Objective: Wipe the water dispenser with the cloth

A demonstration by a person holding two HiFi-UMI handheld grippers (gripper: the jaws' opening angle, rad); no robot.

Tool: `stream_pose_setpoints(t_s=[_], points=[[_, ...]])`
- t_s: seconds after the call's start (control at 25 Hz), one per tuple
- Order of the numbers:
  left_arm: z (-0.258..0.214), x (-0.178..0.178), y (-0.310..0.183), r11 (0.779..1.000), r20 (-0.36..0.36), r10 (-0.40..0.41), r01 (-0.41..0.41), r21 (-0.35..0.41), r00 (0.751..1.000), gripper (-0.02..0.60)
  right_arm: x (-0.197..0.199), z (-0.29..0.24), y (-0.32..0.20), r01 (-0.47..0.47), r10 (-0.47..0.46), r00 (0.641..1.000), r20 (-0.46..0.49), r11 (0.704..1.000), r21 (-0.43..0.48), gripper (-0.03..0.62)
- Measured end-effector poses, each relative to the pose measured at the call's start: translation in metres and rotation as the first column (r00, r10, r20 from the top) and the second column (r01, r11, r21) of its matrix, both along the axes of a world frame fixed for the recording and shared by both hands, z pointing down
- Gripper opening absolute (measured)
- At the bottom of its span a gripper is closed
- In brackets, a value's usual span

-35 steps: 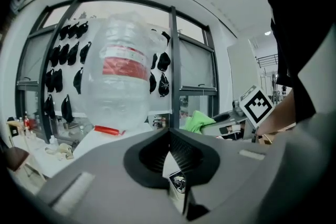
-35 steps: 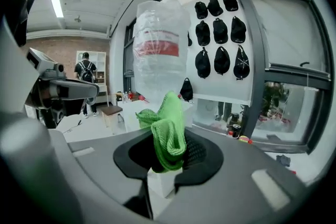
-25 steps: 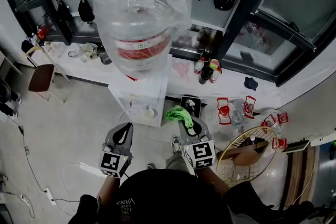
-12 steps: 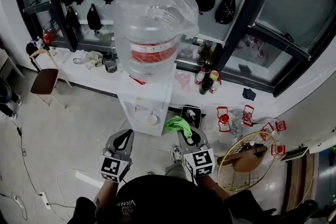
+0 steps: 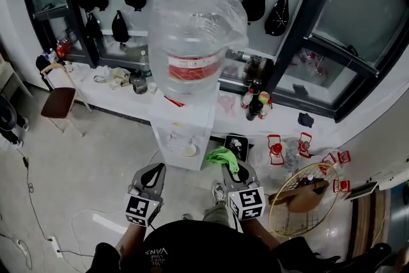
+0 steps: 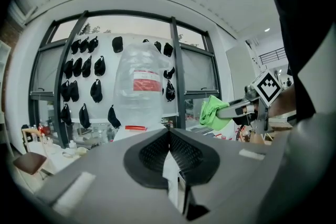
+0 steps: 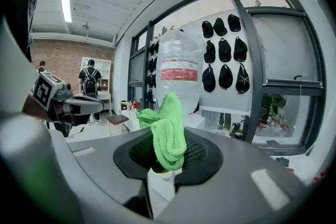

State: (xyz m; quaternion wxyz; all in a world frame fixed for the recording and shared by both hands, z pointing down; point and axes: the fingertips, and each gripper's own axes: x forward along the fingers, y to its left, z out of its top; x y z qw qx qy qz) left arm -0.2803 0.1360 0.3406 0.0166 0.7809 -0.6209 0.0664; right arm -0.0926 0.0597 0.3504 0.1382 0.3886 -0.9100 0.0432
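Head view: green cloth (image 5: 222, 155) is pinched in the right gripper (image 5: 230, 165), water dispenser (image 5: 185, 130) is sat just far-left of it, and left gripper (image 5: 153, 172) is clenched empty.

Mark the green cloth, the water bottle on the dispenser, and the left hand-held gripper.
green cloth (image 7: 167, 131), right gripper view, on the bunched fold at its middle.
water bottle (image 5: 195, 22), head view, on its clear upper wall.
left hand-held gripper (image 5: 154, 171), head view, between its closed fingertips.

White water dispenser (image 5: 185, 137) upright, clear bottle (image 5: 197, 41) on top; green cloth (image 5: 223, 157) bunched beside it
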Motion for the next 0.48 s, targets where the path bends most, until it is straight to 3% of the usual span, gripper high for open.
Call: stream_pose_setpoints(t_s=[0.48], points=[[0.005, 0.004, 0.013, 1.000, -0.008, 0.018, -0.018, -0.011, 1.000, 0.002, -0.005, 0.007, 0.018, 0.002, -0.003, 1.000, -0.004, 1.000, -0.016, 0.089]])
